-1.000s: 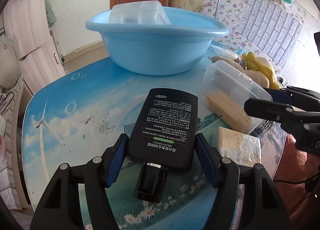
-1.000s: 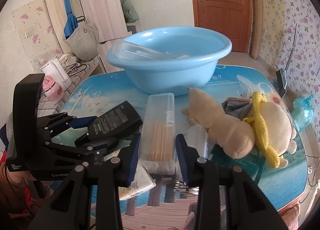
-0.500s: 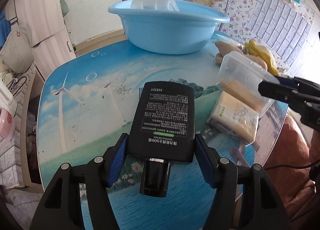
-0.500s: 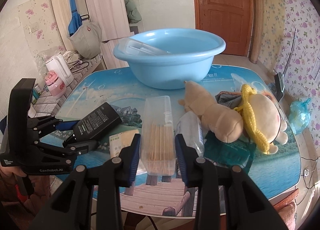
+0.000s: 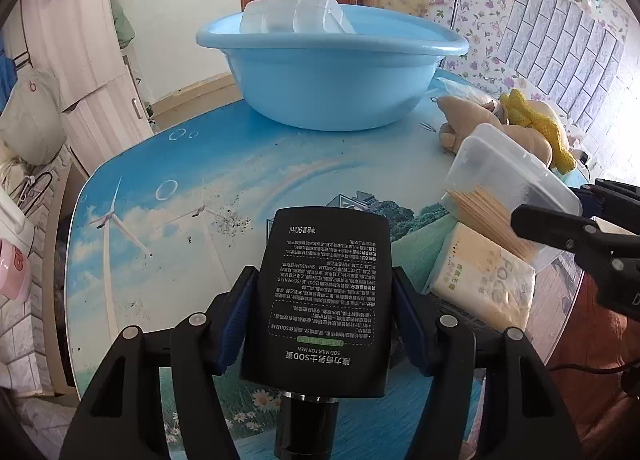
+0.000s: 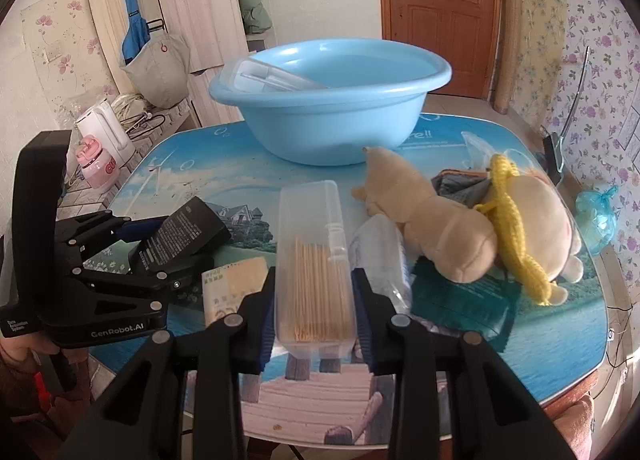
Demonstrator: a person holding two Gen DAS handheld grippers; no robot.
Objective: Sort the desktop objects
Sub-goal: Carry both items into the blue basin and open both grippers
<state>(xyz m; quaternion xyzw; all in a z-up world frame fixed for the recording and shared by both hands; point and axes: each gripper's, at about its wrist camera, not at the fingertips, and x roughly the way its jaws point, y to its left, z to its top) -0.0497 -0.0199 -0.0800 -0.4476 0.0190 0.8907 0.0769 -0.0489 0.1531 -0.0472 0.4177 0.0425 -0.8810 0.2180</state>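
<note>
Clamped in the left tool (image 5: 322,324): a black lotion bottle (image 5: 324,300), cap toward the camera, blue pads pressed on both flat sides, lifted clear of the table (image 5: 168,227). Clamped in the right tool (image 6: 314,310): a clear box of toothpicks (image 6: 314,260), long axis pointing straight ahead, also off the table.

Just beyond and below the right tool, between the two tools: a cream tissue pack (image 6: 230,284) lying flat. Right of the toothpick box: a clear packet (image 6: 380,256), a dark green pouch (image 6: 460,300) and a beige plush toy (image 6: 448,236) with yellow yarn — all loose on the table.

Farther ahead of both tools: the blue basin (image 6: 332,107), apparently the collecting place, already holding one clear plastic container (image 6: 264,73) leaning against its rim.

Judged from that: early to middle of the sort — one thing in, two in hand and well short of the basin, several left on the table.
</note>
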